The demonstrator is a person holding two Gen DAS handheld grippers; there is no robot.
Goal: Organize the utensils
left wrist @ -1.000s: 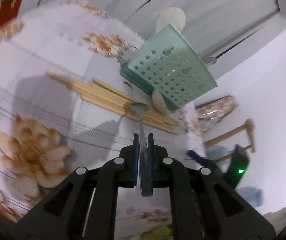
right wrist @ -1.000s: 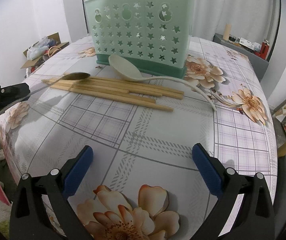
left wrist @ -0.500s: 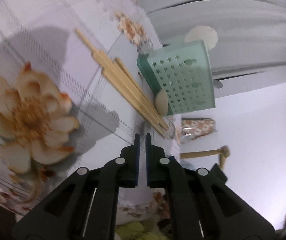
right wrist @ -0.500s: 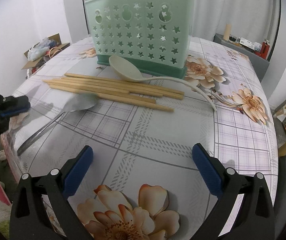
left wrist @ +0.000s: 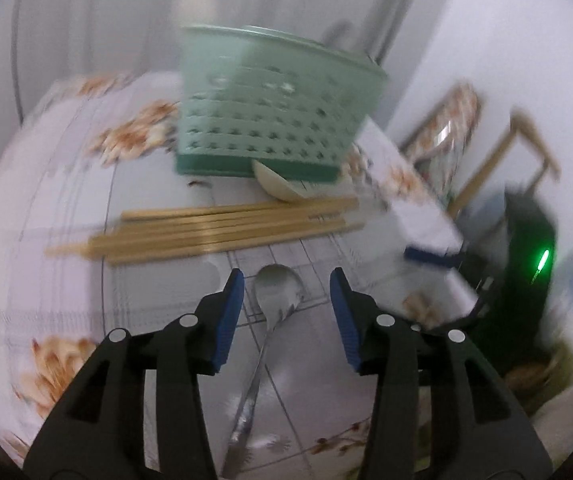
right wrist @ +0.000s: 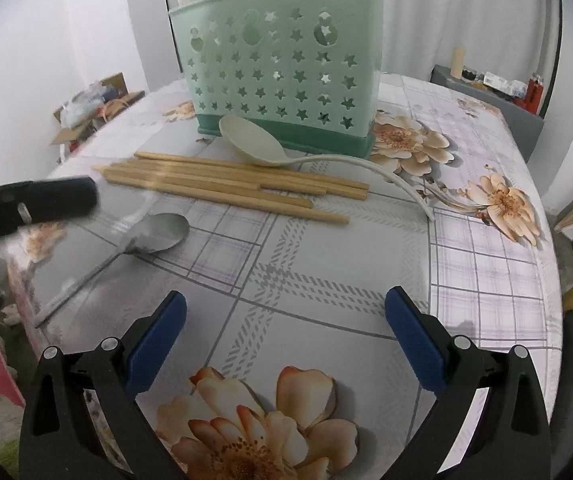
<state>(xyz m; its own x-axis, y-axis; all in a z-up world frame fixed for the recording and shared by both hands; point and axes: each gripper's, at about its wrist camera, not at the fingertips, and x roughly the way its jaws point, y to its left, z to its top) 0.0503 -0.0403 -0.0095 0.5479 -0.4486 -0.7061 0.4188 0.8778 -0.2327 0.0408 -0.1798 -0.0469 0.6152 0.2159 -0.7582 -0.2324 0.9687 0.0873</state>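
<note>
Glossy metal spoon [right wrist: 158,233], matt wooden chopsticks [right wrist: 222,182], perforated plastic holder [right wrist: 282,64], smooth floral tablecloth [right wrist: 326,272].

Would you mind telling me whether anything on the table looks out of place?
The metal spoon lies loose with its handle reaching the table edge, while the chopsticks and ladle lie outside the holder.

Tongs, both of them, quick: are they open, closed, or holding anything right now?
Left tongs: open, holding nothing; the metal spoon lies on the table between them.
Right tongs: open, holding nothing.
</note>
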